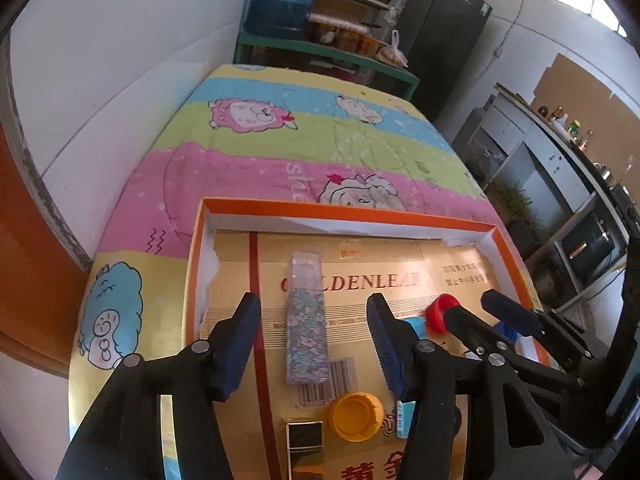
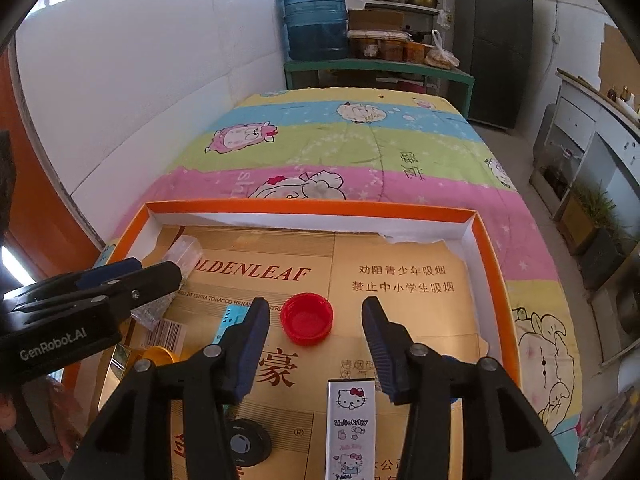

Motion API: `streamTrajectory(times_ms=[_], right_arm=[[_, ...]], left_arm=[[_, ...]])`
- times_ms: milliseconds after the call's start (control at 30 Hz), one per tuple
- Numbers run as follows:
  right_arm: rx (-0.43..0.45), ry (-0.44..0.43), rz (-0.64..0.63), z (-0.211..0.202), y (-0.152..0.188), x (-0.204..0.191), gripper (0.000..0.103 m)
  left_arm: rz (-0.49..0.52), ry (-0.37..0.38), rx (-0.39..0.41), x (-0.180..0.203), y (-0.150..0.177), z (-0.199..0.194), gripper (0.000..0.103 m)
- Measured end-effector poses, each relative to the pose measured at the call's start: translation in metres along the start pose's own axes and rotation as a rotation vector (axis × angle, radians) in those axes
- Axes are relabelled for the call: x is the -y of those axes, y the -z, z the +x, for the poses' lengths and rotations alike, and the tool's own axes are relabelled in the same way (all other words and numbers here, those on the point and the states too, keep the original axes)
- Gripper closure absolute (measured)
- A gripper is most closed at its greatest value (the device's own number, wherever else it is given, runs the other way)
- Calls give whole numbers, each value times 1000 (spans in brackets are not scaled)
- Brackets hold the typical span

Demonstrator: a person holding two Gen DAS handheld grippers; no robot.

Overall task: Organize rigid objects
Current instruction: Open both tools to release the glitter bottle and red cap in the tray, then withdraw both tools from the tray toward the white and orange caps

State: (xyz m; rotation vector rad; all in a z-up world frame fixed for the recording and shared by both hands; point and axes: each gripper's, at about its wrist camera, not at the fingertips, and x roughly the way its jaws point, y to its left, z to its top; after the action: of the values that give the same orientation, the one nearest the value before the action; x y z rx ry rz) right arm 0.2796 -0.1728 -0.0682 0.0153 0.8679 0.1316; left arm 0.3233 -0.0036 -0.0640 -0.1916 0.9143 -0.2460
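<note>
An orange-rimmed tray lined with gold cardboard lies on a cartoon bedspread. A long clear box with a floral glitter pattern lies flat in it, between the fingers of my left gripper, which is open with a gap on each side. A red bottle cap lies open side up between the fingers of my right gripper, also open and not touching it. Each gripper shows in the other's view: the right gripper and the left gripper.
Also in the tray are a yellow cap, a metallic lighter, a Hello Kitty box, a black tape roll and a blue cap. A white wall runs along the left; shelves and a water jug stand beyond the bed.
</note>
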Motion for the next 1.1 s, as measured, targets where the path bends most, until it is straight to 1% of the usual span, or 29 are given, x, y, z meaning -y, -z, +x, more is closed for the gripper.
streamTrajectory(times_ms=[233, 467, 667, 867, 933, 1100], right_arm=[[13, 4, 11, -3, 1, 1, 55], [29, 11, 26, -10, 2, 1, 55], [86, 43, 33, -29, 5, 2, 55], [109, 36, 48, -49, 12, 2, 55], [112, 38, 47, -56, 16, 2, 55], [116, 44, 55, -69, 25, 1, 55]], left_arm=[[54, -11, 40, 14, 0, -13, 46], [43, -6, 55, 15, 0, -18, 46], [41, 1, 86, 18, 1, -27, 46], [59, 11, 141, 30, 4, -50, 46], [65, 20, 153, 33, 8, -57, 46], [64, 22, 216, 37, 21, -85, 46]])
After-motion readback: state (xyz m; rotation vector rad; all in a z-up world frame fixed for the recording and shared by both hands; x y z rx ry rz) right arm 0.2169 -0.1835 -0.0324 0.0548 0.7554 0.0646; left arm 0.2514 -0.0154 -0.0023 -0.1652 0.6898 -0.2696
